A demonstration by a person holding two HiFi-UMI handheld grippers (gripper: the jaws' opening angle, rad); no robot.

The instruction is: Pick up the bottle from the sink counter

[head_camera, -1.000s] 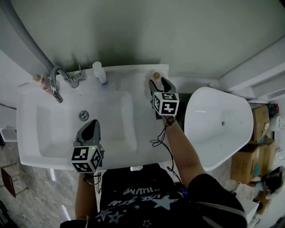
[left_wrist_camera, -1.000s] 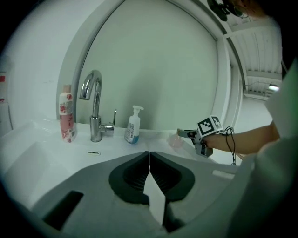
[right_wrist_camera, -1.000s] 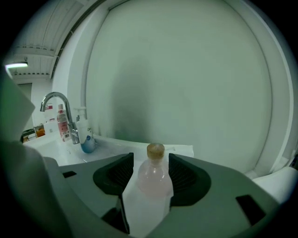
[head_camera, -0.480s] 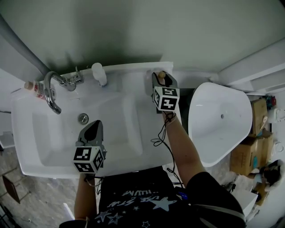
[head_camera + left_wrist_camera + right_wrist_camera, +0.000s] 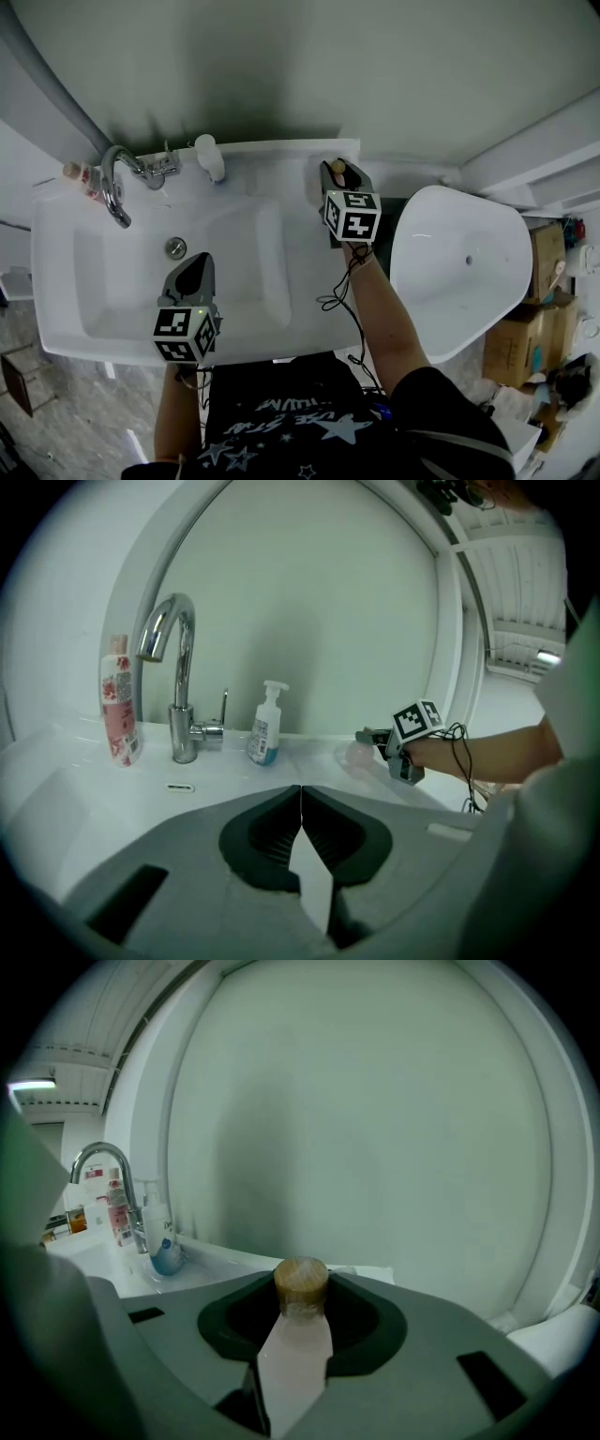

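A small pale pink bottle [image 5: 337, 171] with a tan cap [image 5: 300, 1286] stands upright at the back right corner of the white sink counter [image 5: 291, 159]. My right gripper [image 5: 339, 174] reaches around it, its jaws closing, and the bottle fills the gap between them with no space showing at its sides. The left gripper view shows that bottle [image 5: 361, 754] in the right gripper [image 5: 377, 739] from the side. My left gripper [image 5: 195, 264] hovers over the basin's front, shut and with nothing in it, its jaws meeting in a thin line [image 5: 300, 803].
A chrome faucet [image 5: 117, 183] rises at the back left, with a pink-labelled bottle [image 5: 82, 176] beside it and a white pump bottle [image 5: 208, 155] to its right. A white oval bowl [image 5: 459, 272] sits right of the counter, cardboard boxes [image 5: 539, 309] beyond it.
My right gripper has moved forward so the bottle stands between its jaws, and the jaws have narrowed onto it. The left gripper has stayed over the basin.
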